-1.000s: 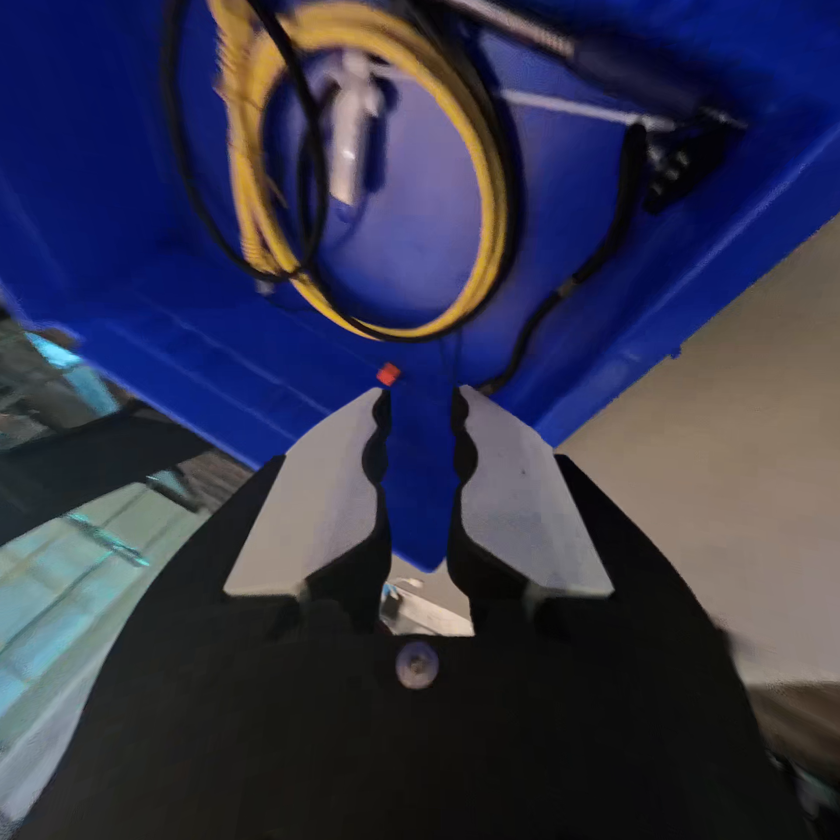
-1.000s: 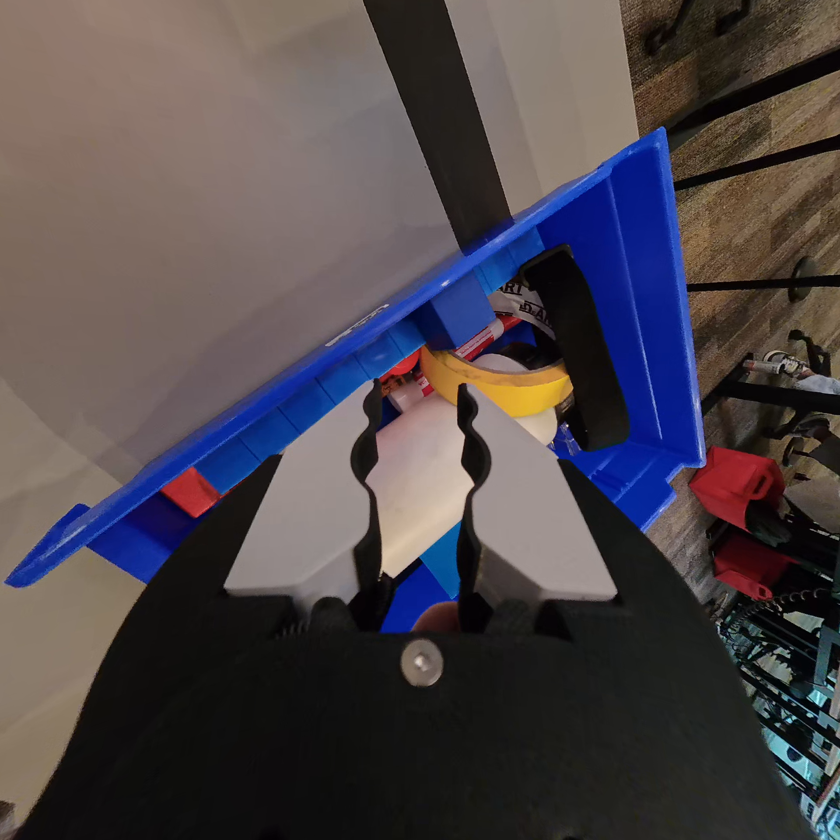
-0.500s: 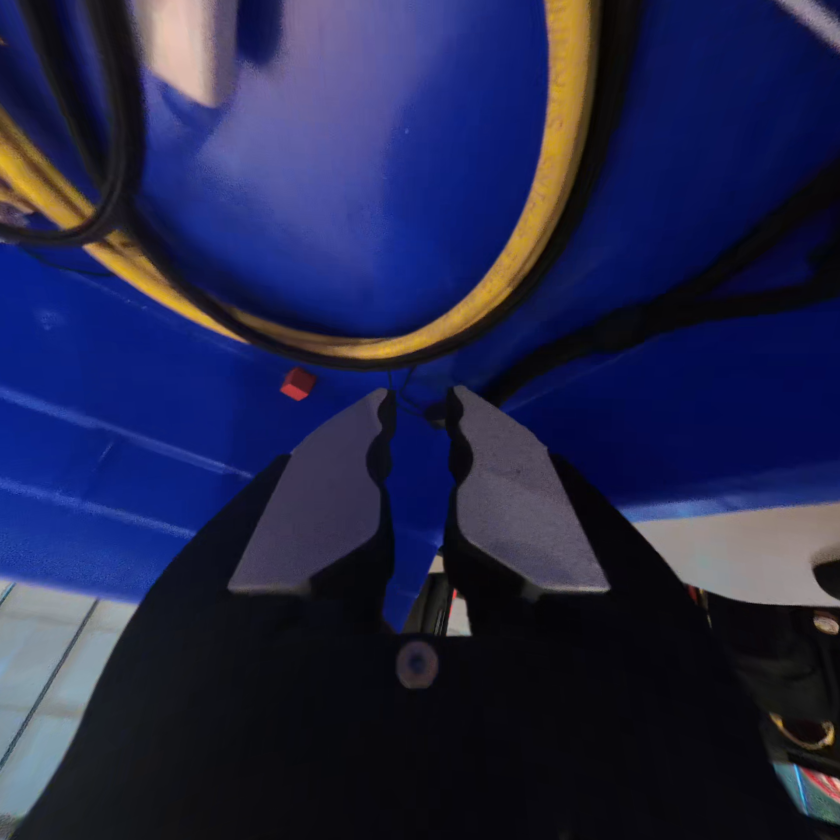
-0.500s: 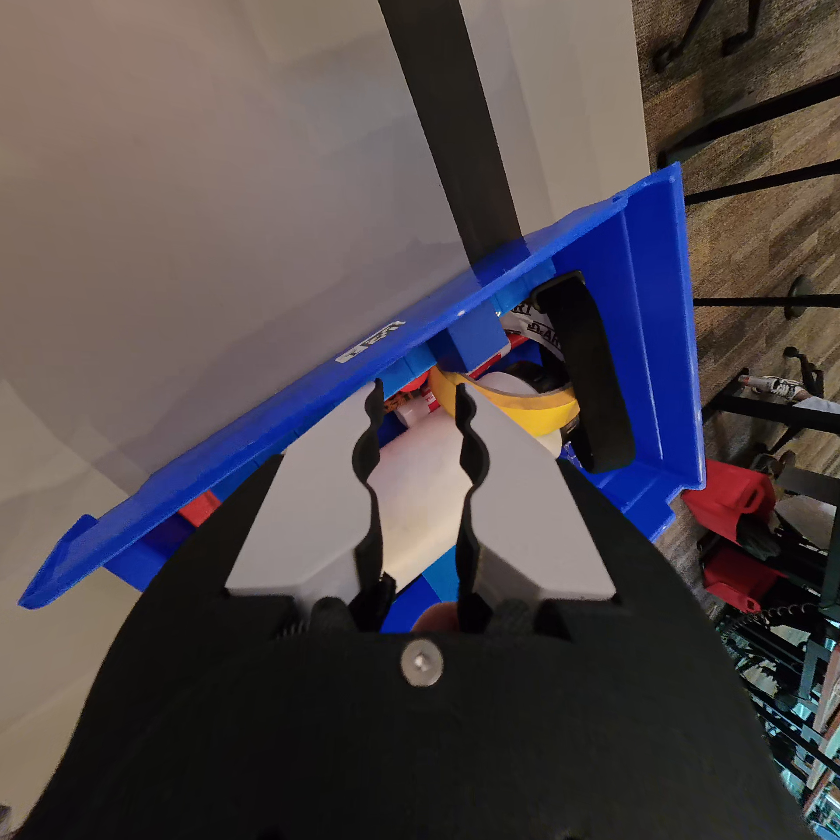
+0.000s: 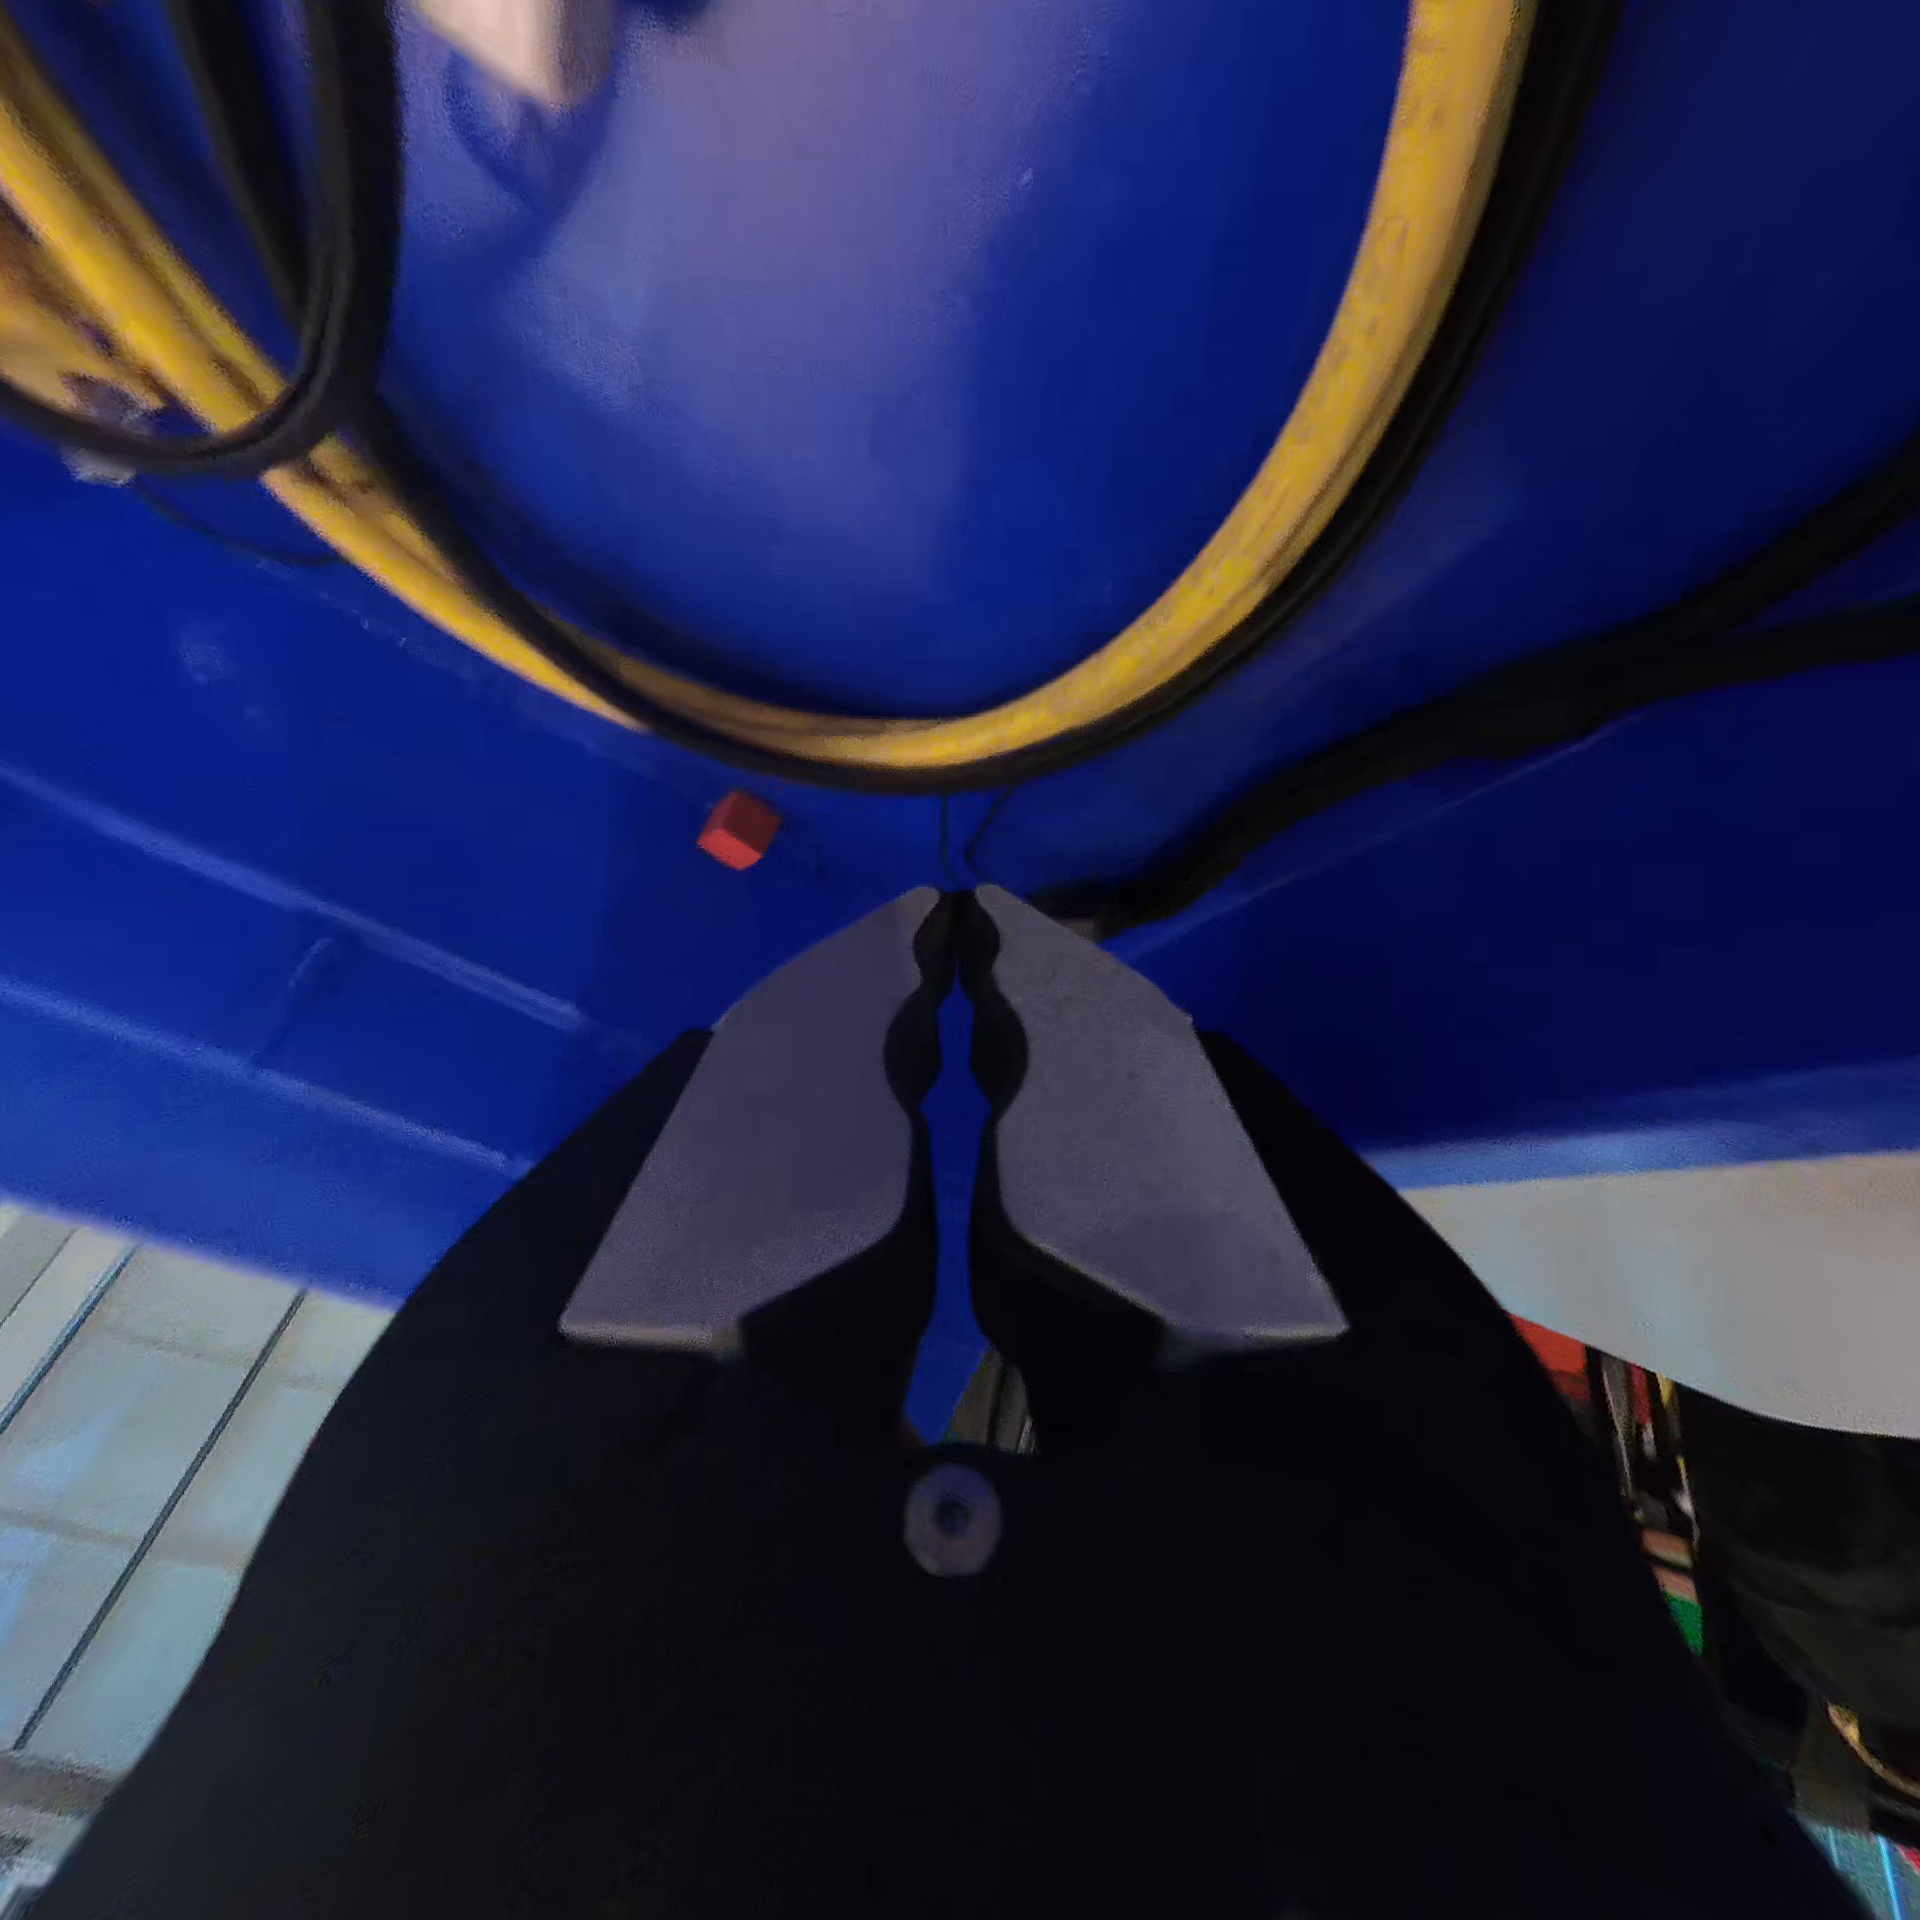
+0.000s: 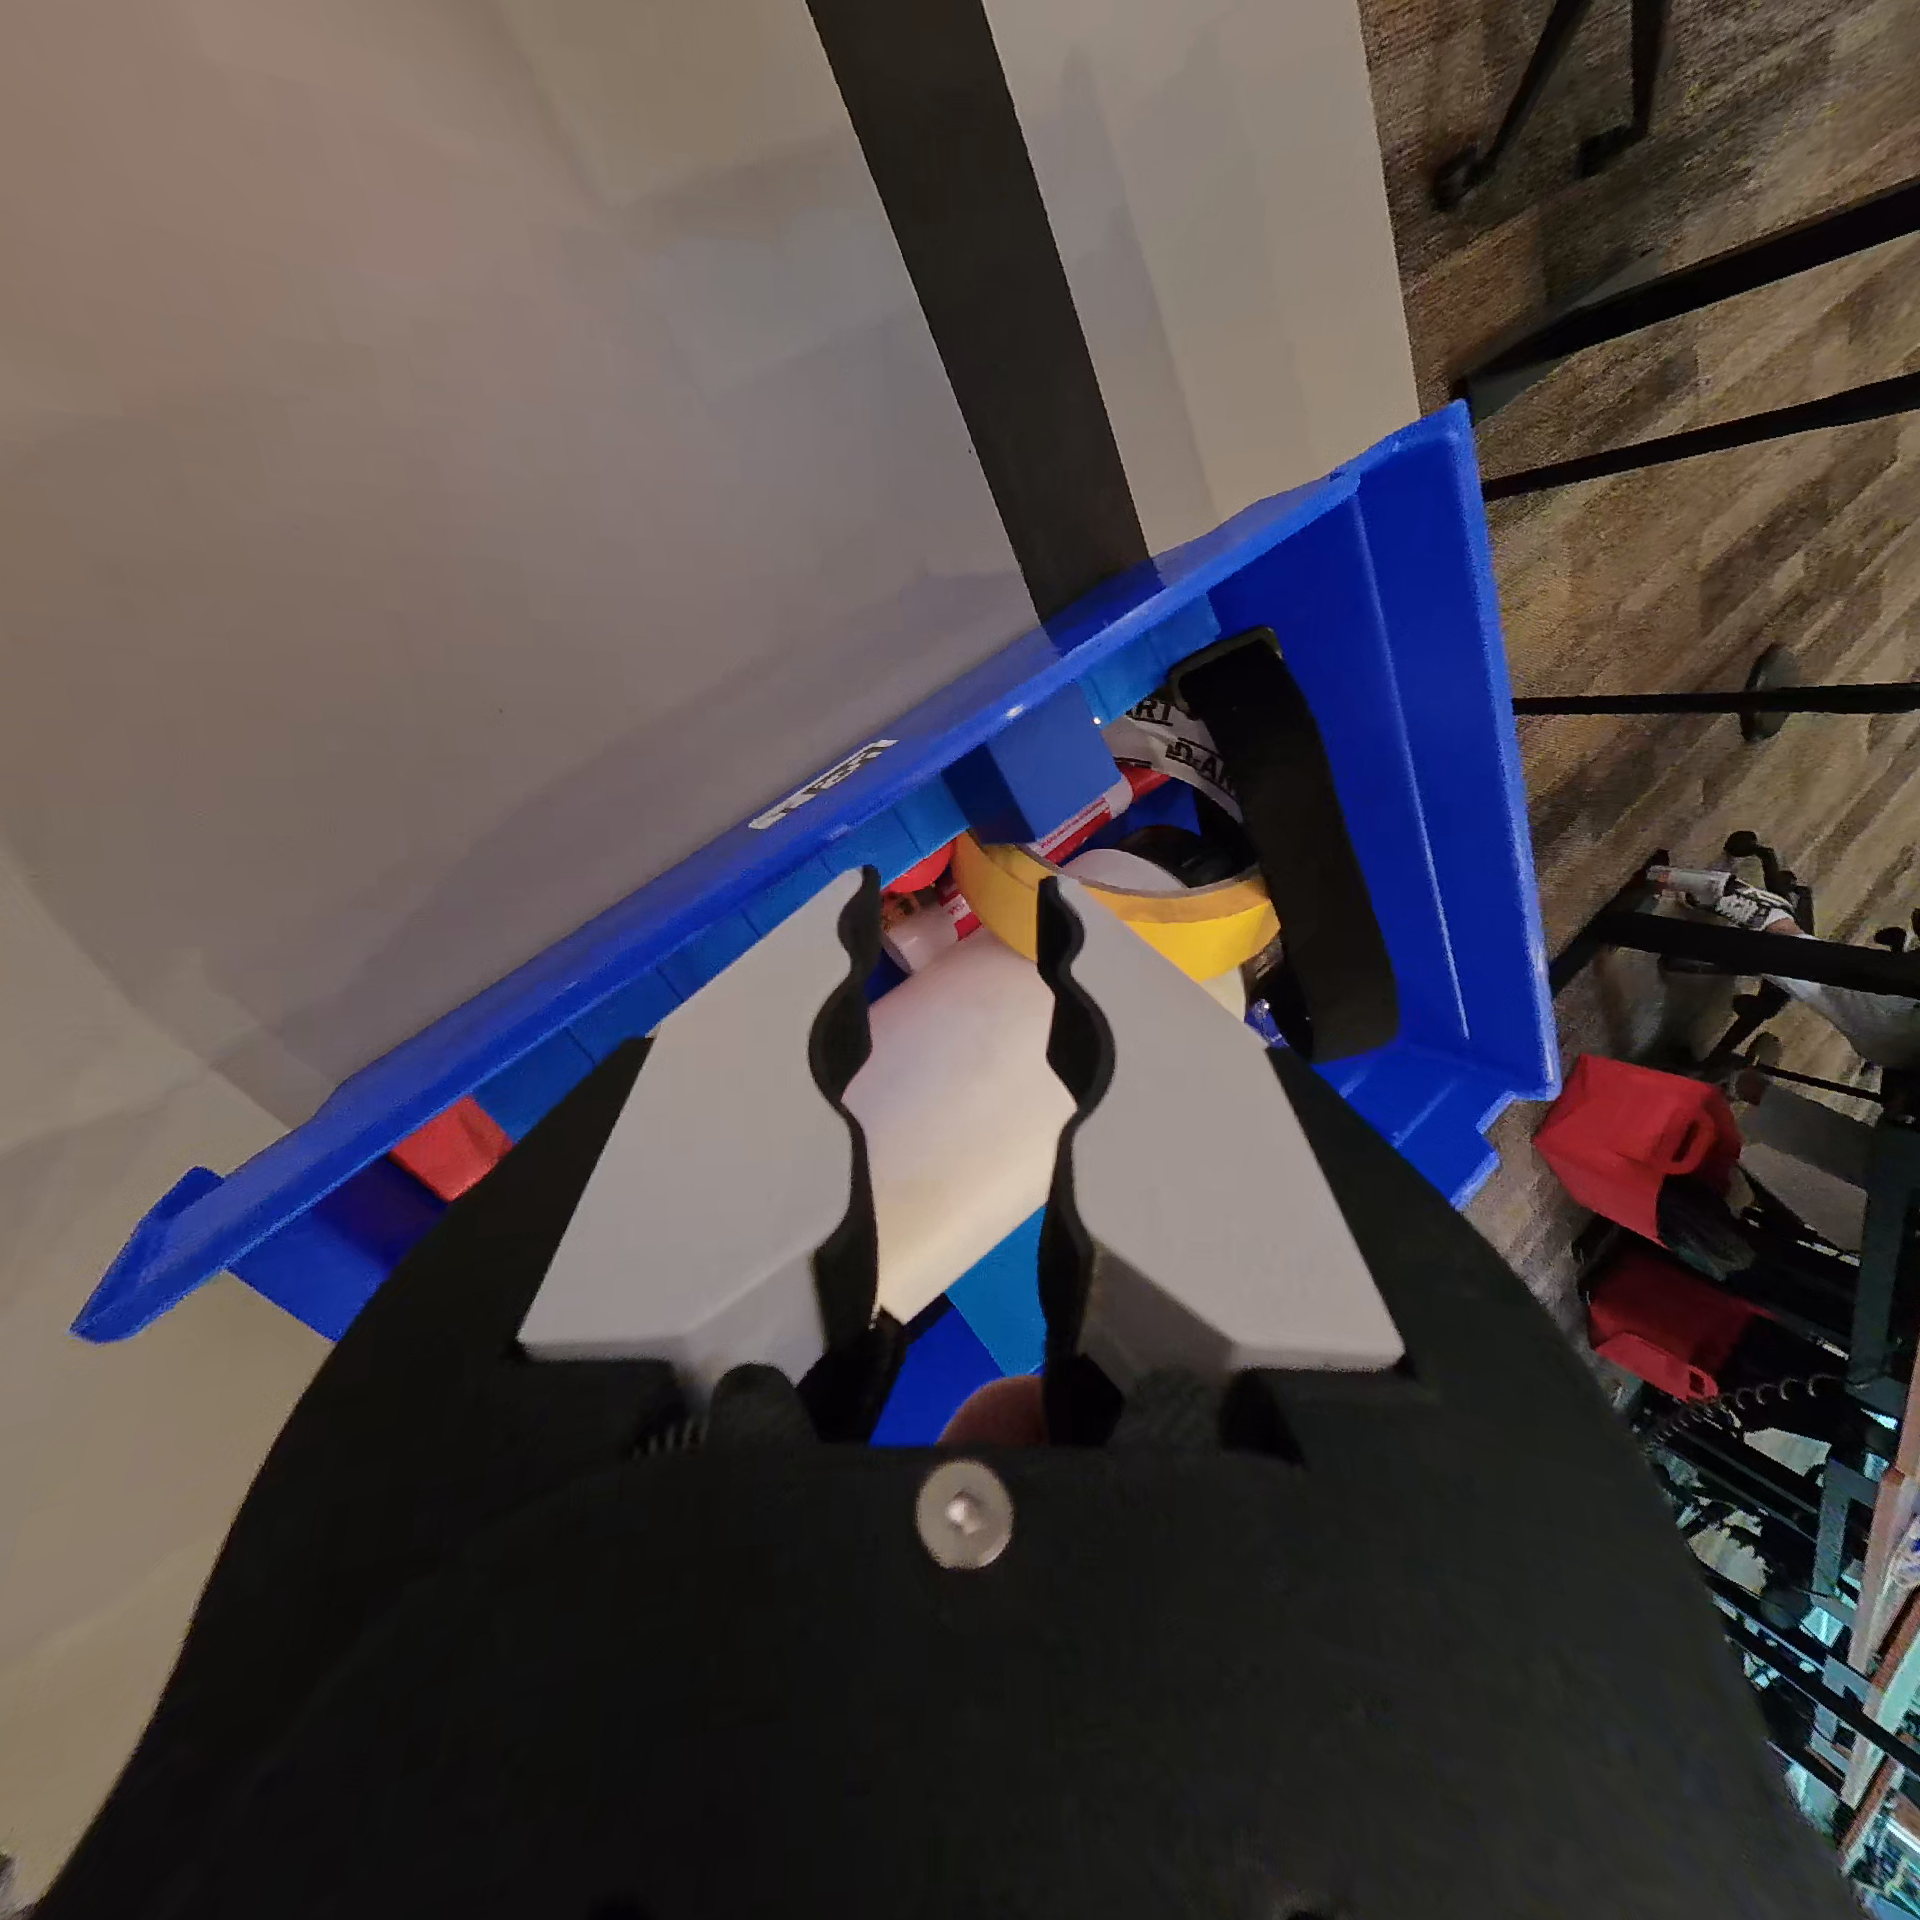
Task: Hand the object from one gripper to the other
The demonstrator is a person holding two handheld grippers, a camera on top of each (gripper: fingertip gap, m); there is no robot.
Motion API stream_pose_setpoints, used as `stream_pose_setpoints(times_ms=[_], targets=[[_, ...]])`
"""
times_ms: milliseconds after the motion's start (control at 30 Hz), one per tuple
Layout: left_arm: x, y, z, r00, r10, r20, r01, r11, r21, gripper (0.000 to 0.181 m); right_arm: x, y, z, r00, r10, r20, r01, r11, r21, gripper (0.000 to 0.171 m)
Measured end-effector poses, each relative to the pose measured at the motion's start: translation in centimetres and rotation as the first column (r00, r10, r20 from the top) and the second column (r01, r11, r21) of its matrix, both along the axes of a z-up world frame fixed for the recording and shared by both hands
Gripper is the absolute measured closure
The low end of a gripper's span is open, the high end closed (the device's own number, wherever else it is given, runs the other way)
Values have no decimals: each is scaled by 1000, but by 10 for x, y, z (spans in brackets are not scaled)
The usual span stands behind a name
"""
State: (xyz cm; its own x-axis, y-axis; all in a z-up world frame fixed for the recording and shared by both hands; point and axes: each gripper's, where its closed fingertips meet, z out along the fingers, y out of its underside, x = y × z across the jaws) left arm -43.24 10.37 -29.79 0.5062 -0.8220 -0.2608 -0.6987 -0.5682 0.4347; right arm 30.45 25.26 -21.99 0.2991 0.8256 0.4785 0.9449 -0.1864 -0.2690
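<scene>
In the left wrist view my left gripper (image 5: 954,906) is inside a blue bin (image 5: 883,364). Its tips are closed on a thin black wire (image 5: 951,847) that runs up to a coil of yellow cable (image 5: 1299,499) bundled with black cable. In the right wrist view my right gripper (image 6: 953,883) is open and empty. It hovers over a second blue bin (image 6: 623,966), with a white roll (image 6: 956,1091) showing between its fingers. Neither gripper shows in the other's view.
A small red block (image 5: 738,828) lies on the bin wall left of the left tips, and a thick black cable (image 5: 1507,707) runs right. The second bin holds yellow tape (image 6: 1122,914), a black band (image 6: 1299,831) and a red block (image 6: 452,1143). It sits on a white table (image 6: 416,416). My right fingertips sit around 75 cm from my left ones.
My left gripper pushed deeper into the bin toward the cable coil, then closed its fingers on the thin black wire. My right gripper stayed open and drifted only slightly.
</scene>
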Motion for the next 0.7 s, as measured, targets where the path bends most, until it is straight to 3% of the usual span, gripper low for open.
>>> stream_pose_setpoints(times_ms=[233,333,433,700], targets=[[-1,1,26,997,48,56,-54,992,113,181,-5,-2,5,1000,12,0,-12,1000,14,144],[8,-17,15,980,173,95,-173,985,0,160,-7,-3,6,1000,19,6,-19,1000,16,144],[8,-19,11,969,236,71,-234,971,-42,150,-8,-4,7,1000,21,7,-21,1000,18,144],[3,-28,-6,899,435,50,-418,887,-194,154,-9,-4,10,1000,28,-3,-28,999,26,145]])
